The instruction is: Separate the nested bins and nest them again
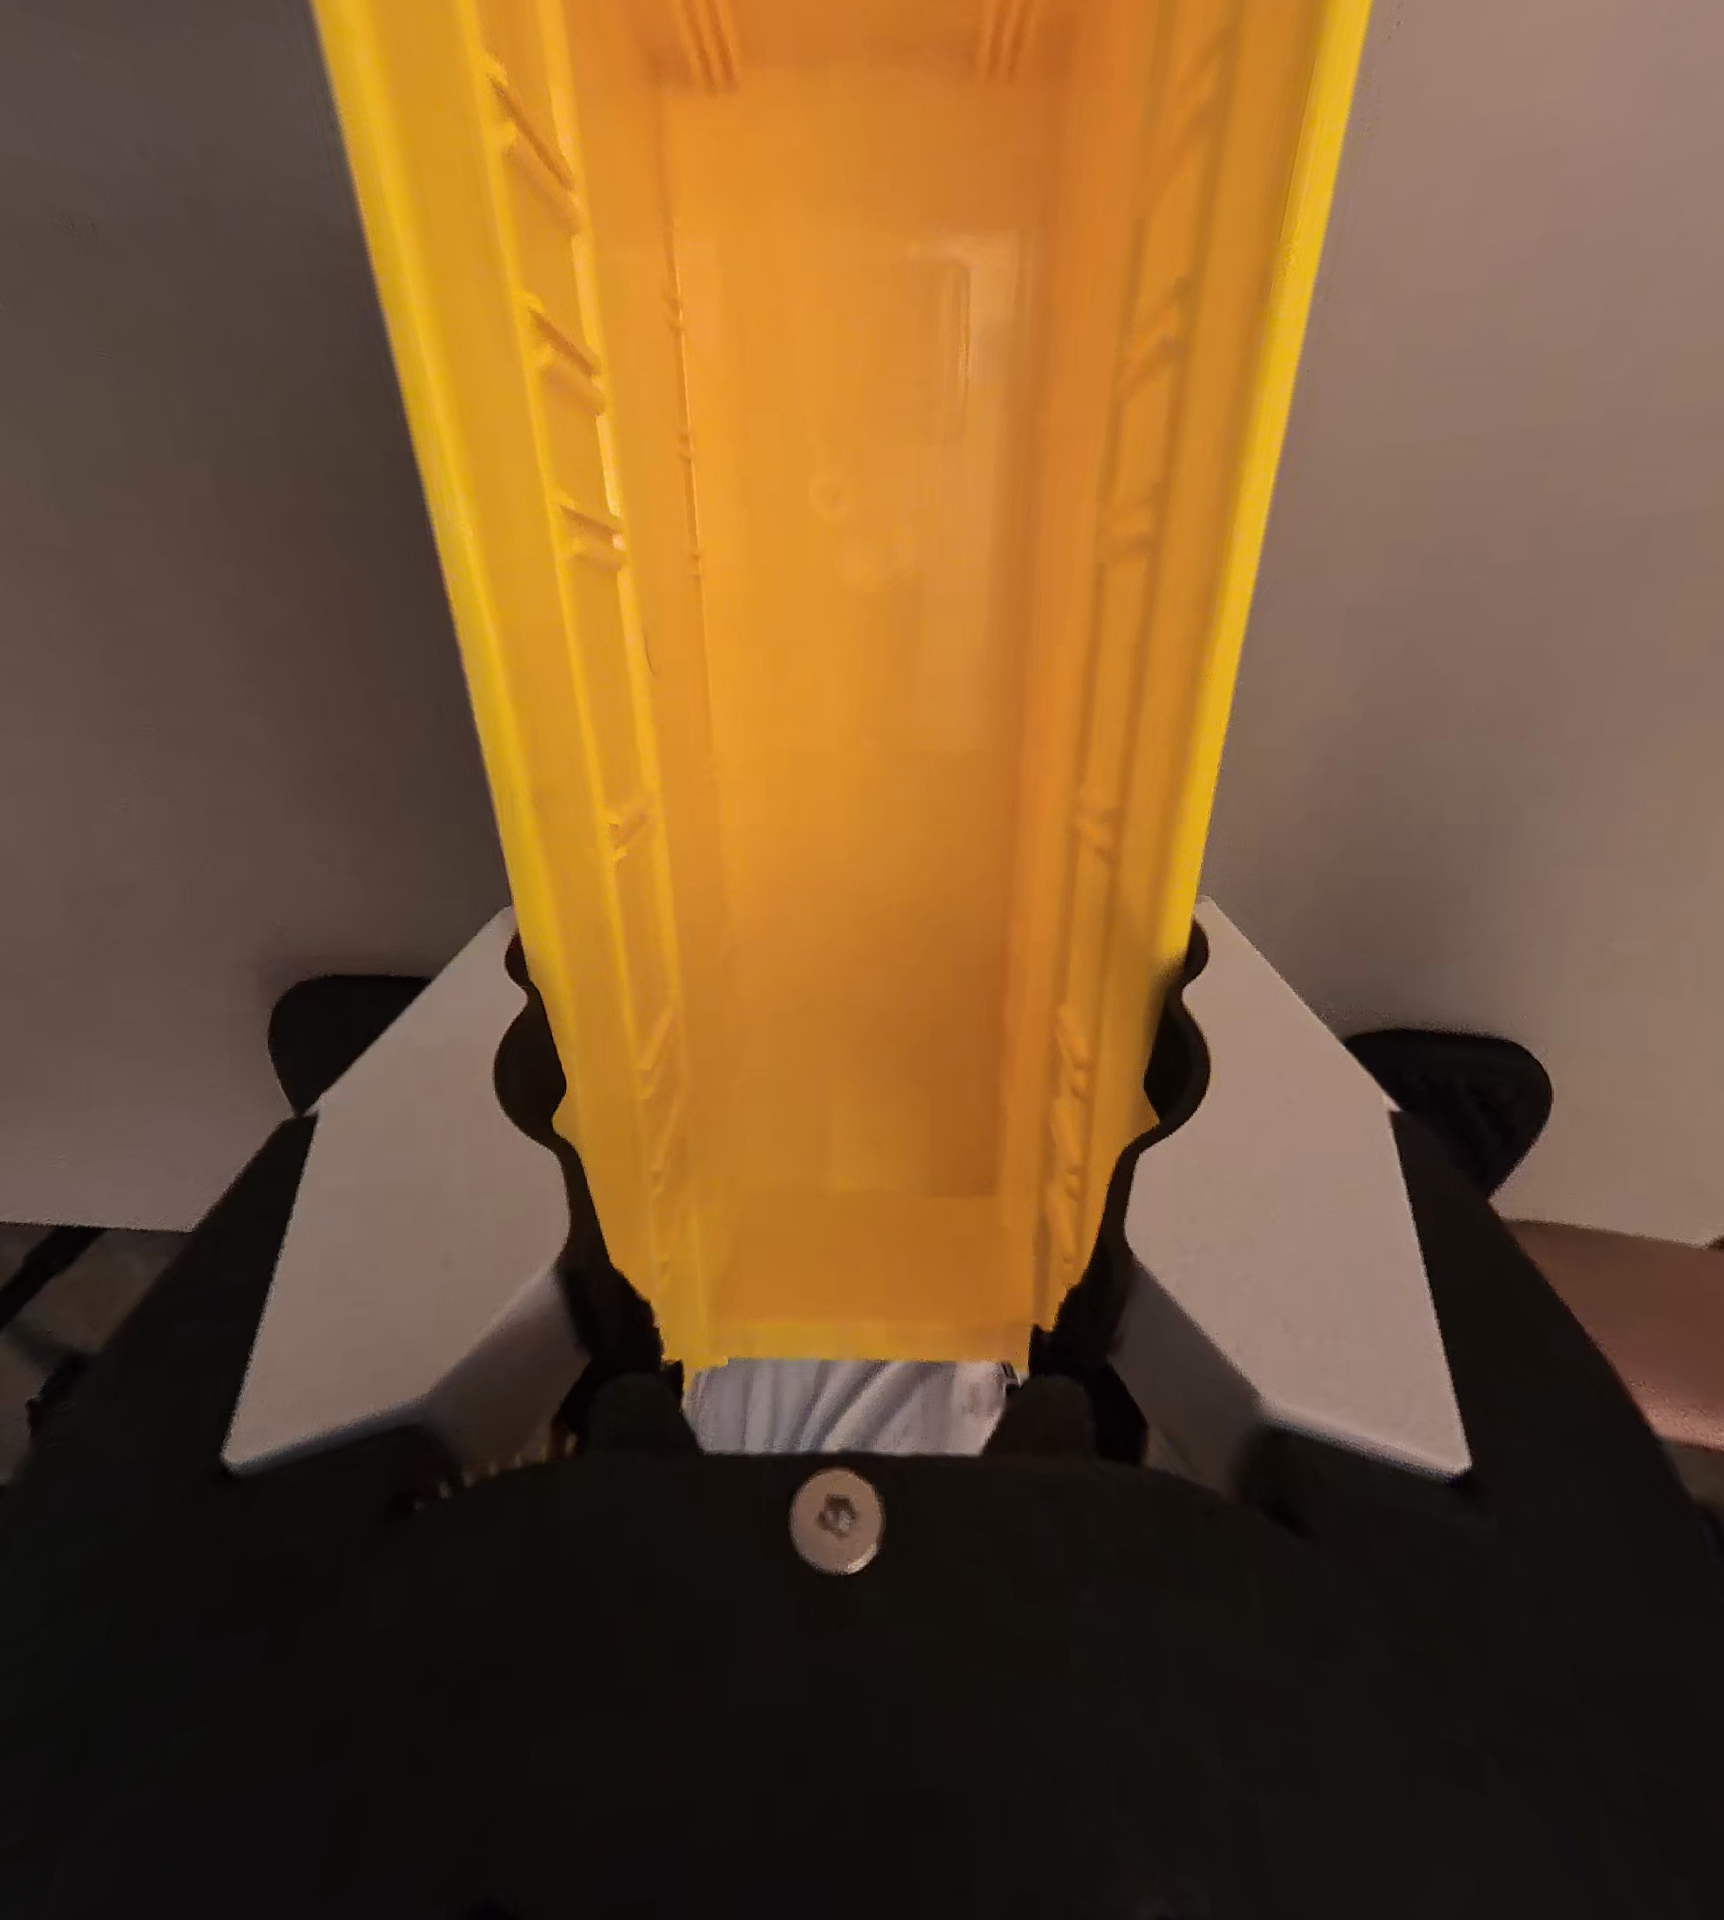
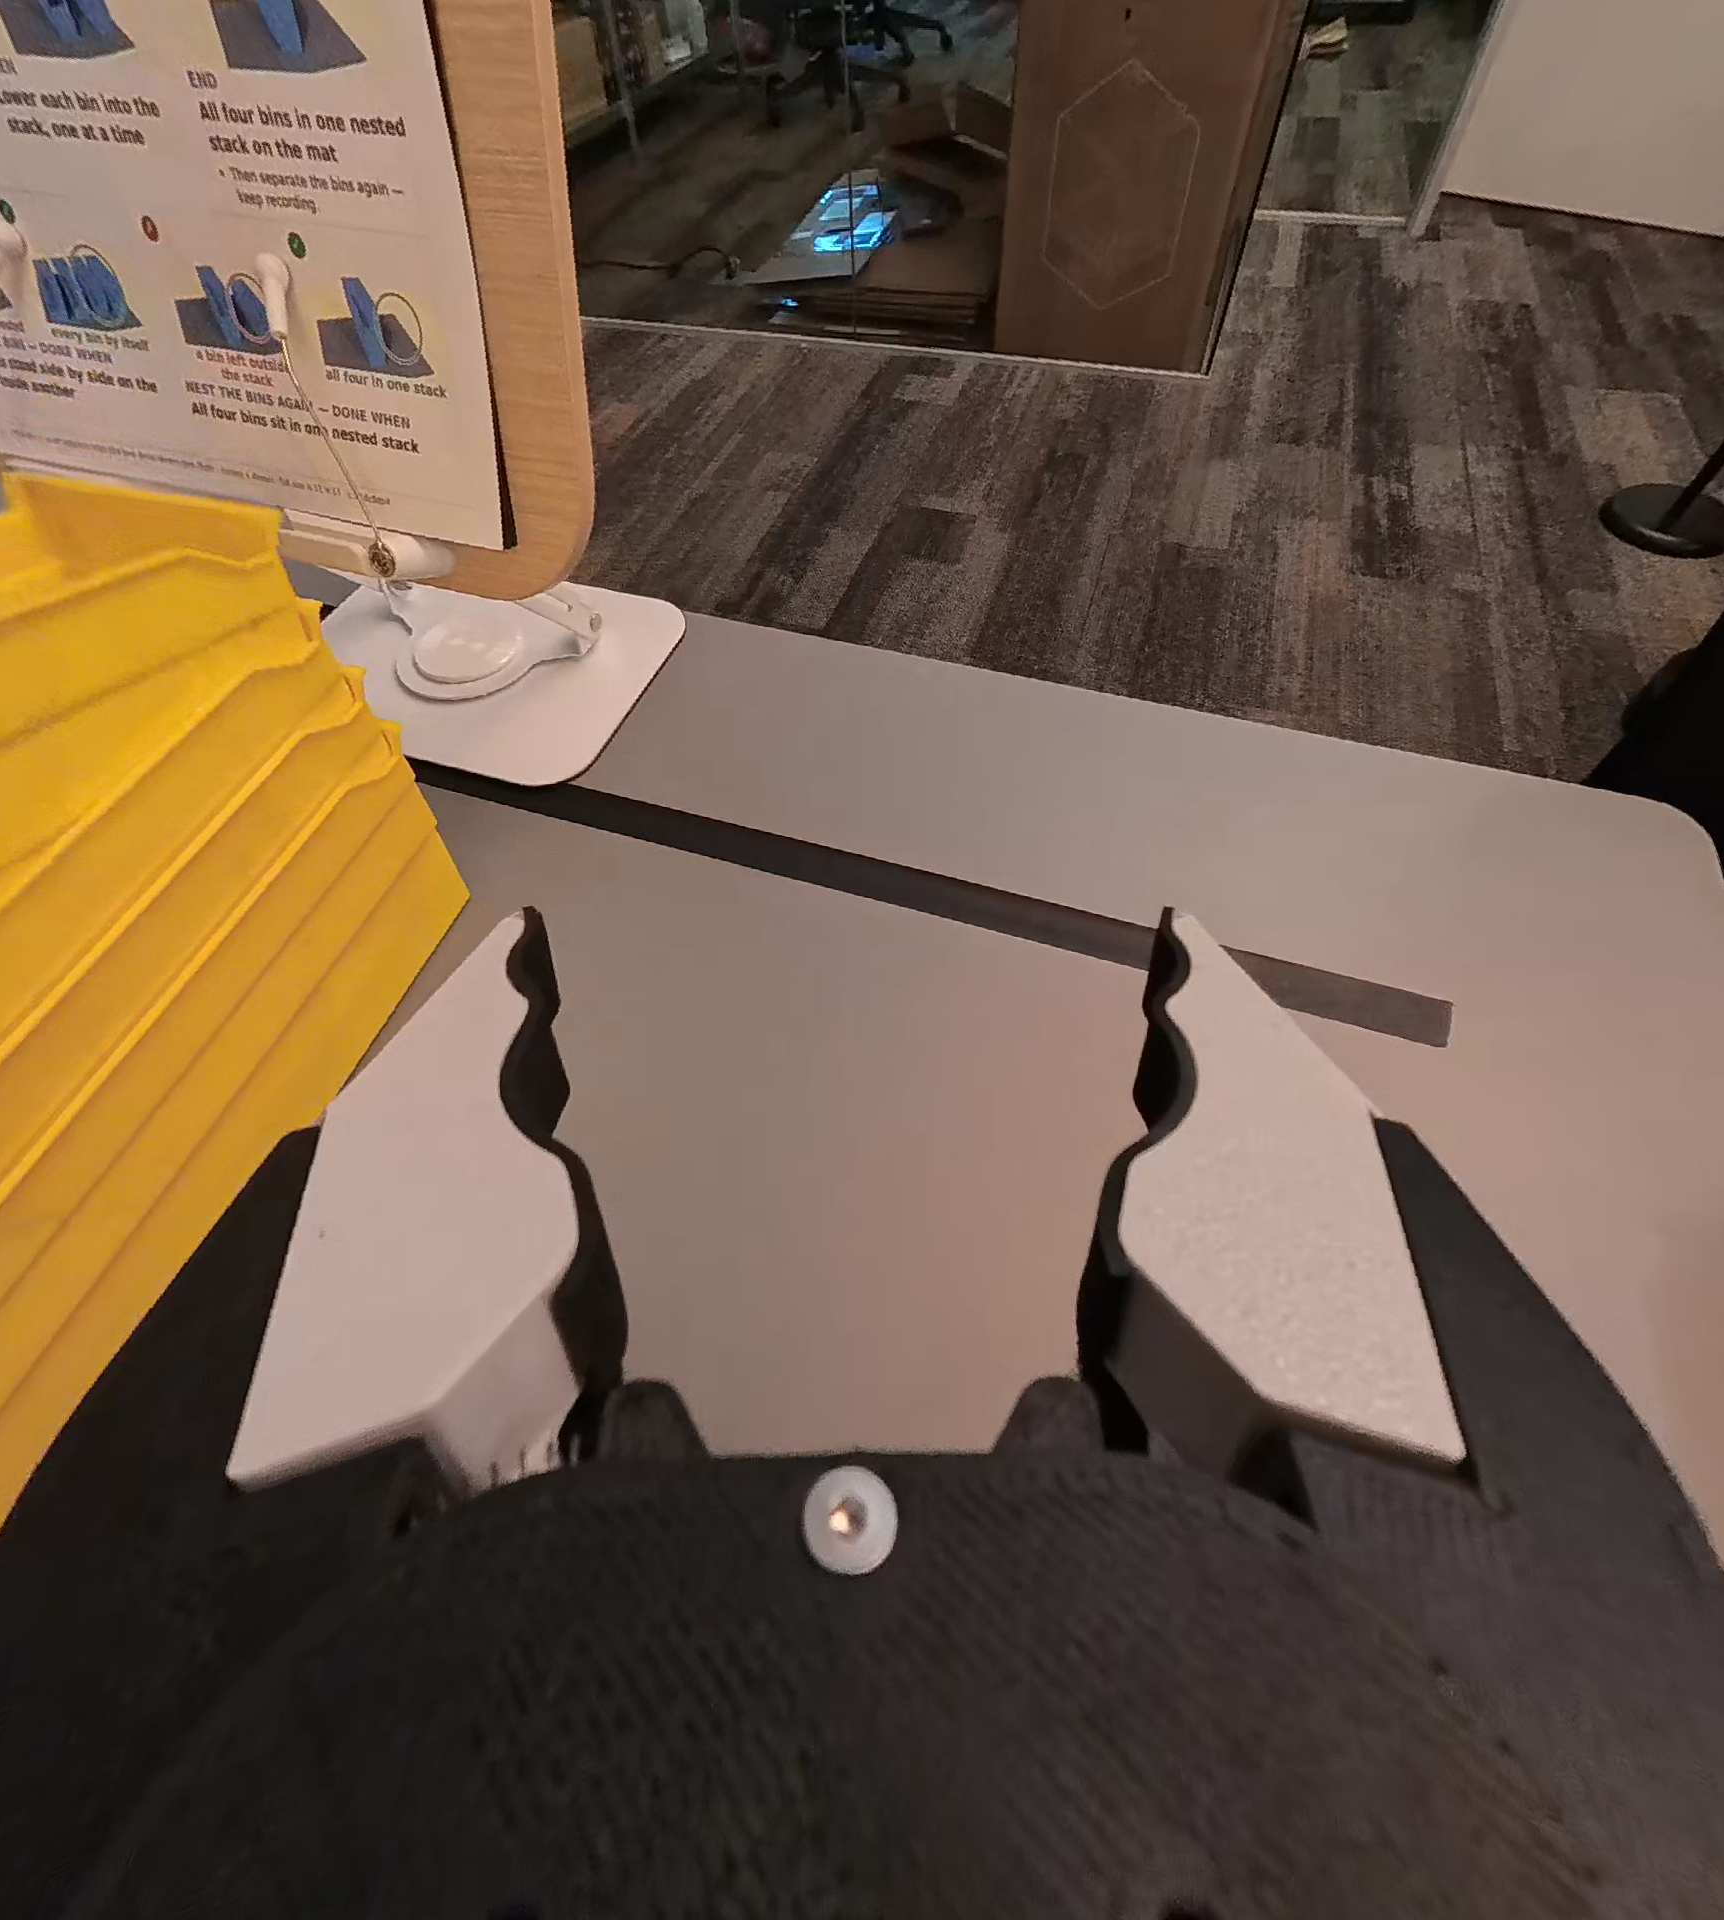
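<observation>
Right now a yellow bin (image 1: 858,675) fills the span between the left gripper (image 1: 853,935) fingers, both pads pressed on its outer walls, open side facing the camera; right gripper (image 2: 847,935) fingers wide apart over bare grey table (image 2: 941,790), yellow nested bins (image 2: 110,883) just left of its left finger, instruction board (image 2: 245,260) beyond

One yellow bin (image 1: 837,623) alone, several nested yellow bins (image 2: 110,883), one instruction board (image 2: 214,260).
</observation>
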The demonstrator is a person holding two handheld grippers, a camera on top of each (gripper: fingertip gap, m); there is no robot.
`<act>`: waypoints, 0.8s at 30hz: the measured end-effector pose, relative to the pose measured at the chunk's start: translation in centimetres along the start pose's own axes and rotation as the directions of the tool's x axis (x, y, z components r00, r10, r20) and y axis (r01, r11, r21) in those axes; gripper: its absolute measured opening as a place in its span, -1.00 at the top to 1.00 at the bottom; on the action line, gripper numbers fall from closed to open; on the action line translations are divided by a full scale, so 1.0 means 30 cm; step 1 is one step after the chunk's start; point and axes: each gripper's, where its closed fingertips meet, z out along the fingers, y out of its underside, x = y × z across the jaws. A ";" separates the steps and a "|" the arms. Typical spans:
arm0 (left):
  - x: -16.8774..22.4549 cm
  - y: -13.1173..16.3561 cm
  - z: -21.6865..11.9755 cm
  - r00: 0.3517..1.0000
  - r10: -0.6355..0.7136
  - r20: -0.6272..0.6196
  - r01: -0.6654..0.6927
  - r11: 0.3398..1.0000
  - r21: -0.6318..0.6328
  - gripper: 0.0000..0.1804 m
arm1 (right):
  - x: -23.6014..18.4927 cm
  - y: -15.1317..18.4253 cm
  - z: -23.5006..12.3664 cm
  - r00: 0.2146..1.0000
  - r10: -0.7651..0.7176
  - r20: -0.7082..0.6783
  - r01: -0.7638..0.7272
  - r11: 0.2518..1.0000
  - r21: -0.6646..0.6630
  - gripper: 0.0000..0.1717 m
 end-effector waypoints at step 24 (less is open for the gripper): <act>0.136 0.192 -0.190 0.536 0.807 0.250 -0.766 0.339 0.547 -0.06 | -0.017 0.084 0.062 0.997 0.042 0.071 -0.034 0.994 -0.108 -0.29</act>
